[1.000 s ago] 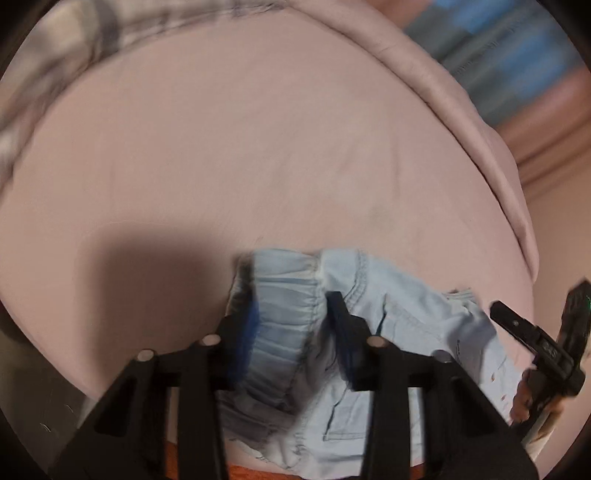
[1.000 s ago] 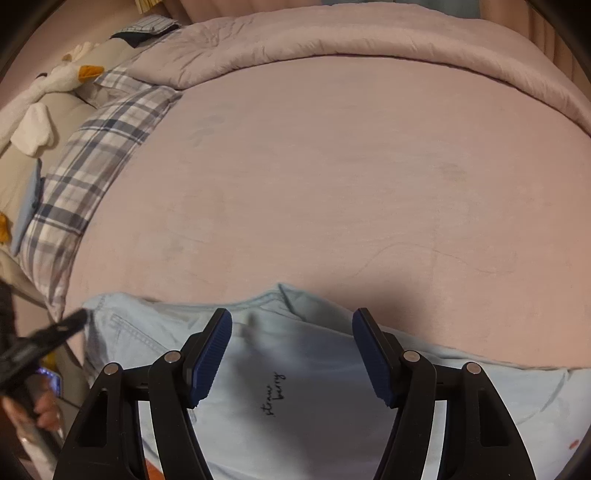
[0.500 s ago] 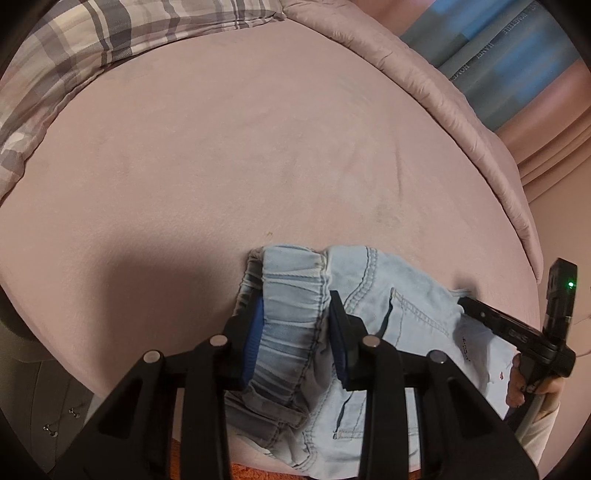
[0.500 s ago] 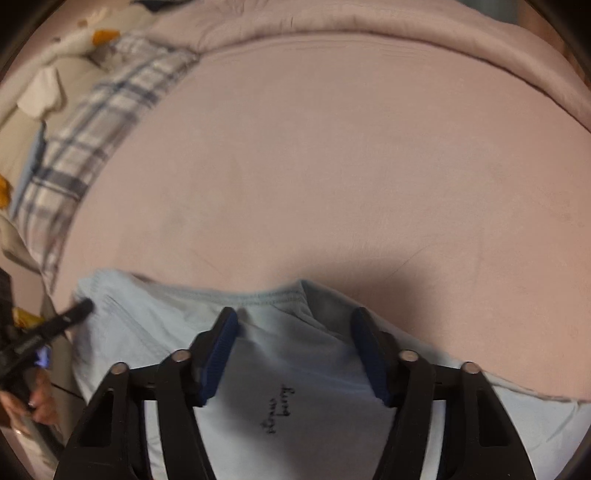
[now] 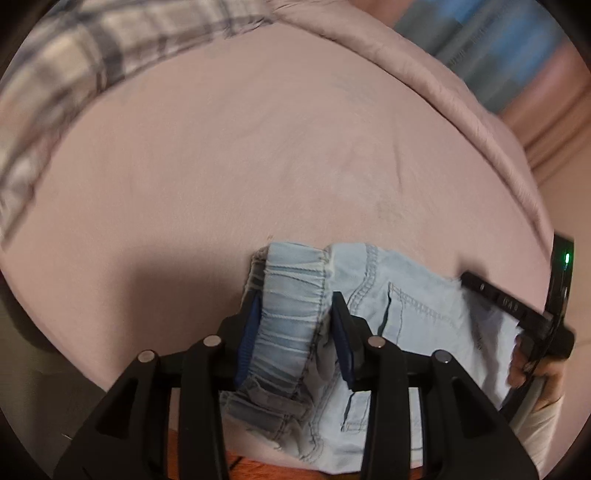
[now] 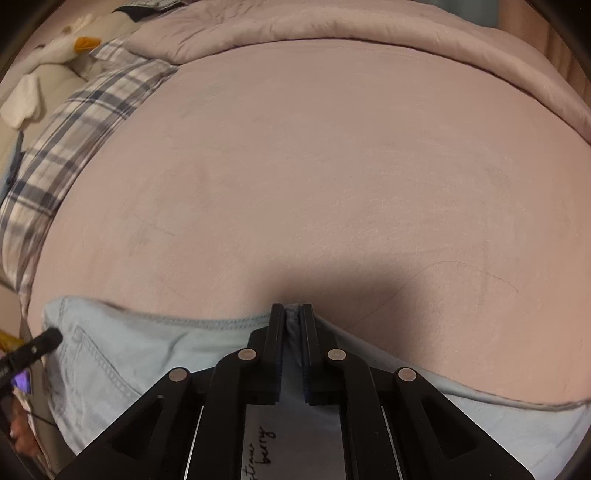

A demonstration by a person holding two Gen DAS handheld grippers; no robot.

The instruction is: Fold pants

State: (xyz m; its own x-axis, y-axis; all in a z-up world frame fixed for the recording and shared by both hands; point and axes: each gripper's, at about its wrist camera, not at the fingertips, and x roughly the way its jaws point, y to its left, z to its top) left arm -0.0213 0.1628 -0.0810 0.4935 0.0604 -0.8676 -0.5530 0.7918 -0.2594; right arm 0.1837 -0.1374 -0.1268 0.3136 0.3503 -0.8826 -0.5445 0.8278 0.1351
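The light-blue denim pants (image 5: 406, 317) are pinched for folding: elastic waistband (image 5: 291, 295) between opening left tongs (image 5: 295, 325); far edge clamped by right tongs (image 6: 293, 314).

The pants (image 5: 373, 310) are pale, washed-out blue denim with lighter stitching, and small black handwritten lettering (image 6: 260, 448) marks them at 6 o'clock in the right wrist view; the bedsheet (image 6: 314, 177) is plain dusty pink; the quilt (image 6: 332, 26) at 12 o'clock is a greyer pink; the pillow (image 6: 77, 136) at 10 o'clock is checked in grey-blue and white; both grippers are black with blue pads (image 5: 249, 332); a green light (image 5: 567, 258) glows at 3 o'clock in the left wrist view.
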